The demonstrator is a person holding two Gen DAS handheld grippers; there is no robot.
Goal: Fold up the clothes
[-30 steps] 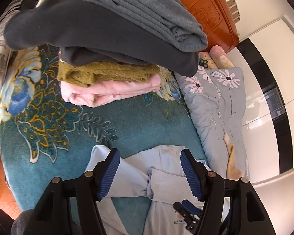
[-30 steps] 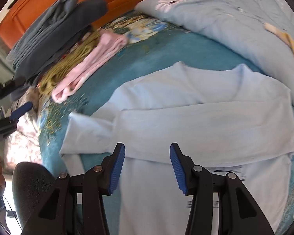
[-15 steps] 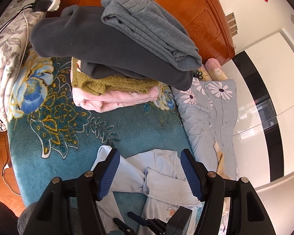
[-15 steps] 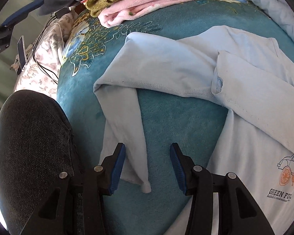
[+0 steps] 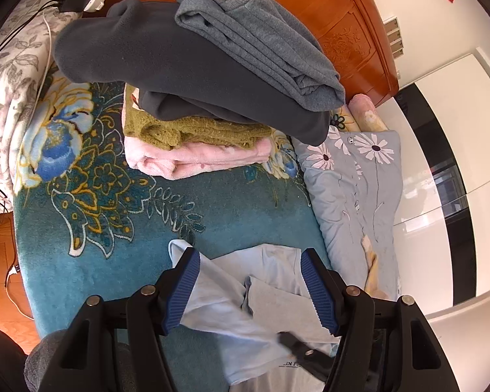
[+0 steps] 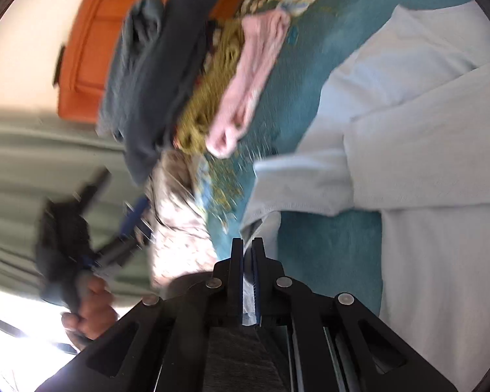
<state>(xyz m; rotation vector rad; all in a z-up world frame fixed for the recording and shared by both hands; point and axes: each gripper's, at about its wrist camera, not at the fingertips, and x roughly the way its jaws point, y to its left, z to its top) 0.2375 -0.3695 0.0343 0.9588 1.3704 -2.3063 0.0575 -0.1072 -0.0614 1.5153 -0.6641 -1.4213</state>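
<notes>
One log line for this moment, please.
left gripper: open, above shirt | right gripper: shut on light blue shirt sleeve | folded stack: untouched on bed

- Your left wrist view is sharp and evenly daylit; the stack of folded clothes (image 5: 212, 75) casts a soft shadow onto the bed (image 5: 91, 235) just below it.
- To the right of that stack, the white wall (image 5: 441, 81) is bright, nearly washed out.
- Your right wrist view is smeared by motion blur around the stack; glare burns out its lower left corner.
- Both fisheye views bend at the edges, with black corners.
</notes>
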